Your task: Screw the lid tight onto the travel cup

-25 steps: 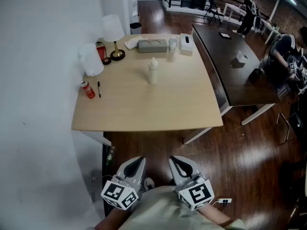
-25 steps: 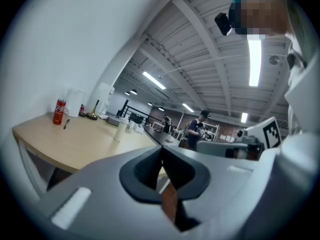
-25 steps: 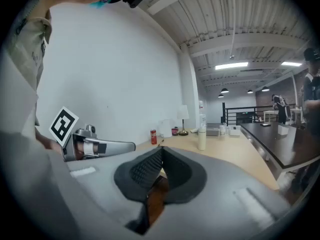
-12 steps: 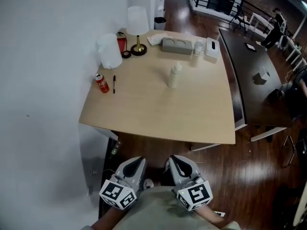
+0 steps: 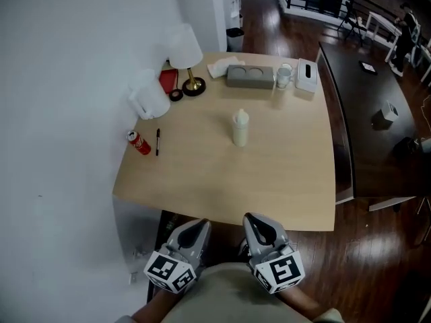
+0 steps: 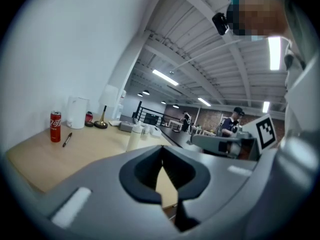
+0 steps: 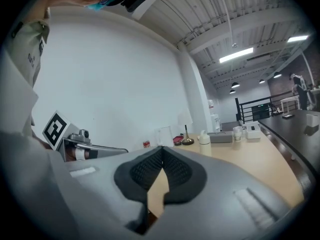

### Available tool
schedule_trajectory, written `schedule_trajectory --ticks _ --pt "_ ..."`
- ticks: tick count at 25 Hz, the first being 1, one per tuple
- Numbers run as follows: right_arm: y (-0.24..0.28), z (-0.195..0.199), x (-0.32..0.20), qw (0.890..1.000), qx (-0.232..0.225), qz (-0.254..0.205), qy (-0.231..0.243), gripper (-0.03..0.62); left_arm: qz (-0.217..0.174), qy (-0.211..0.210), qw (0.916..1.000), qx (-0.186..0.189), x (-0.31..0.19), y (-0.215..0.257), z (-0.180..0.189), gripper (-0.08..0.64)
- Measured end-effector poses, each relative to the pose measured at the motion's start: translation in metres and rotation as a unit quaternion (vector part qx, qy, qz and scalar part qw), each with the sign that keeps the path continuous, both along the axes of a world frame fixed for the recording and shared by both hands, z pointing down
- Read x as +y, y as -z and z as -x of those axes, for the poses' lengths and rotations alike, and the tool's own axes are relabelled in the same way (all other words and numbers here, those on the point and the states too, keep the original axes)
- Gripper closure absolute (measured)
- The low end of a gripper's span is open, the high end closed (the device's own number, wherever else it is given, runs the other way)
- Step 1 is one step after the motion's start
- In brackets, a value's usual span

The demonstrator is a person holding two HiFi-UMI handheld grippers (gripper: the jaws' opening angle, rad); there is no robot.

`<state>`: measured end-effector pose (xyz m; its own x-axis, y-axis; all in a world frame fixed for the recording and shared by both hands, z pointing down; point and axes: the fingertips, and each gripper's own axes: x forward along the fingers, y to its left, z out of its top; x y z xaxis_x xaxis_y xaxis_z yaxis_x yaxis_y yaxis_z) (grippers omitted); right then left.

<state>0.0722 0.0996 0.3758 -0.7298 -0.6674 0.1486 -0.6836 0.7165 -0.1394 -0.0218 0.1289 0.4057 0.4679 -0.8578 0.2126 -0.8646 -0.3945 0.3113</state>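
The cream travel cup (image 5: 240, 128) stands upright with its lid on, in the middle of the light wooden table (image 5: 202, 180). It also shows as a small pale cup (image 6: 134, 138) in the left gripper view and as the cup (image 7: 204, 138) in the right gripper view. Both grippers hang side by side in front of the table's near edge, well short of the cup. My left gripper (image 5: 195, 229) is shut with nothing in it, its jaws meeting (image 6: 161, 151). My right gripper (image 5: 259, 224) is also shut and empty (image 7: 161, 151).
A red can (image 5: 139, 142) and a pen (image 5: 157, 141) lie at the table's left edge. A white jug (image 5: 149, 98), a lamp (image 5: 186, 52), a grey block (image 5: 250, 77), a mug (image 5: 284, 75) and a tissue box (image 5: 306, 75) line the far side. A dark table (image 5: 377, 113) stands right.
Both grippers and the head have come closer to the table, whose near edge now lies just ahead of the fingertips. The jaws stayed shut and the cup has not moved.
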Motion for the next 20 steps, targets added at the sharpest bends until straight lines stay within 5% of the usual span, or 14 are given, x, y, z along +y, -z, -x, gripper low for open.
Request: schedule_trajectory --ticks 6,11,18,20 --pt "0.001 -0.027 -0.037 1.000 -0.008 -0.002 -0.011 0.595 -0.002 -0.015 0.9997 -0.020 -0.033 0.005 -0.020 0.554" --pt "-0.005 -0.033 -0.057 0.999 -0.013 0.002 -0.031 0.595 -0.010 -0.041 0.9987 -0.031 -0.063 0.006 -0.026 0.483" --pt "-0.004 -0.020 -0.103 0.995 0.008 0.001 -0.097 0.577 -0.007 -0.086 0.9960 -0.022 -0.123 -0.011 0.001 0.448" --pt "0.000 -0.013 -0.116 0.992 0.016 0.000 -0.122 0.577 -0.013 -0.098 0.9950 -0.013 -0.141 -0.011 0.011 0.498"
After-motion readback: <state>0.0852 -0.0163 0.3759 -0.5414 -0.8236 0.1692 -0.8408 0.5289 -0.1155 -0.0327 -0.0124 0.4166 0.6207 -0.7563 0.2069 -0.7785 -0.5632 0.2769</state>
